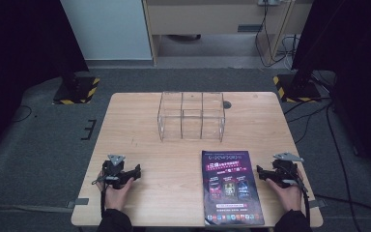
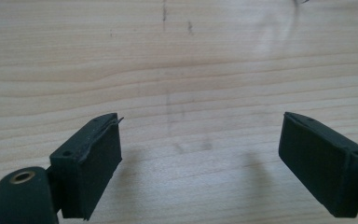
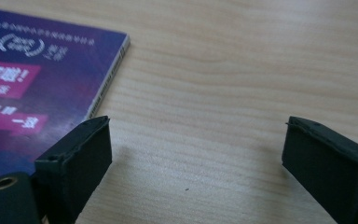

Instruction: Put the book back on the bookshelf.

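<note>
1 magazine (image 1: 231,187) near right | 1 clear organizer (image 1: 191,116) far centre | left gripper (image 1: 136,170), right gripper (image 1: 260,169): jaws released, empty | 1 table (image 1: 174,159)

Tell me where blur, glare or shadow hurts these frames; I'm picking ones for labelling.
High view: soft and low in detail, dark at both sides, the clear organizer faint against the table. Left gripper view: wood grain sharp, soft shadows beside the jaws, a pale sheen at top right. Right gripper view: the magazine print blurs, and the near jaws are soft.
</note>
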`<state>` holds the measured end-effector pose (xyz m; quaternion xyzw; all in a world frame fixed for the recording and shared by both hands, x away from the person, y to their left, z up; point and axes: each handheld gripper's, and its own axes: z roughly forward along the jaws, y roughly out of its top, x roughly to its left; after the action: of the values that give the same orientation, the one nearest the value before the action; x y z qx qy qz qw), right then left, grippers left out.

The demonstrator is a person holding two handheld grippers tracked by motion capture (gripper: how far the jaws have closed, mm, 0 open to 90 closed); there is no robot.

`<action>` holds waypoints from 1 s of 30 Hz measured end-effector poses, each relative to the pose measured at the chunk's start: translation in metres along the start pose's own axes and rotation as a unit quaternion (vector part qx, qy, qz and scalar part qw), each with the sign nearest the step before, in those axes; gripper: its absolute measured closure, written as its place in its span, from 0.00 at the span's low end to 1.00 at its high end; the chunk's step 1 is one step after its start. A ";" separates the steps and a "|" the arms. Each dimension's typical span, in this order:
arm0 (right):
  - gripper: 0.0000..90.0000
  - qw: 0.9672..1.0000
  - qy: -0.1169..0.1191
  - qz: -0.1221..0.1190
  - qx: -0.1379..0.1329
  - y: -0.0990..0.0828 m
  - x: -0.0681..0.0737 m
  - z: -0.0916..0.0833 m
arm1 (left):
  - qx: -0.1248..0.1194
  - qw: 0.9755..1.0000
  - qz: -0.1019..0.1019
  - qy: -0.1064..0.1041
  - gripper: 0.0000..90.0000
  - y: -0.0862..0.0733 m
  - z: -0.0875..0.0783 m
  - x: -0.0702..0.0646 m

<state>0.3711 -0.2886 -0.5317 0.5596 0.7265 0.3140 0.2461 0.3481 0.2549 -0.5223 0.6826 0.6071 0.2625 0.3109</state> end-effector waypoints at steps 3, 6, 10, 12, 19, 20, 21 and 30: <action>0.08 1.000 0.004 0.004 -0.020 0.003 0.001 -0.009 | -0.008 1.000 -0.007 -0.009 0.14 0.001 -0.006 -0.002; 0.07 1.000 0.005 0.007 -0.023 0.003 0.001 -0.013 | -0.015 1.000 -0.011 -0.014 0.15 0.003 -0.010 -0.004; 0.07 0.999 0.012 0.017 -0.024 0.004 -0.002 -0.017 | -0.024 0.999 -0.015 -0.024 0.15 0.005 -0.014 -0.008; 0.07 0.999 0.013 0.020 -0.025 0.004 -0.003 -0.018 | -0.029 0.999 -0.016 -0.031 0.15 0.006 -0.017 -0.011; 0.08 0.999 0.020 0.025 -0.033 0.006 -0.003 -0.023 | -0.043 0.998 -0.011 -0.049 0.15 0.011 -0.026 -0.023; 0.08 0.999 0.021 0.024 -0.037 0.007 -0.003 -0.025 | -0.044 0.998 -0.011 -0.052 0.15 0.012 -0.027 -0.025; 0.08 0.999 0.021 0.024 -0.037 0.007 -0.003 -0.025 | -0.048 0.997 -0.012 -0.056 0.15 0.012 -0.029 -0.027; 0.08 0.998 0.029 0.026 -0.055 0.011 0.002 -0.032 | -0.061 0.994 0.001 -0.088 0.16 0.018 -0.037 -0.048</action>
<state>0.3550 -0.2907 -0.5022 0.5550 0.7000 0.3753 0.2471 0.3263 0.2096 -0.4834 0.6833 0.5594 0.2382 0.4043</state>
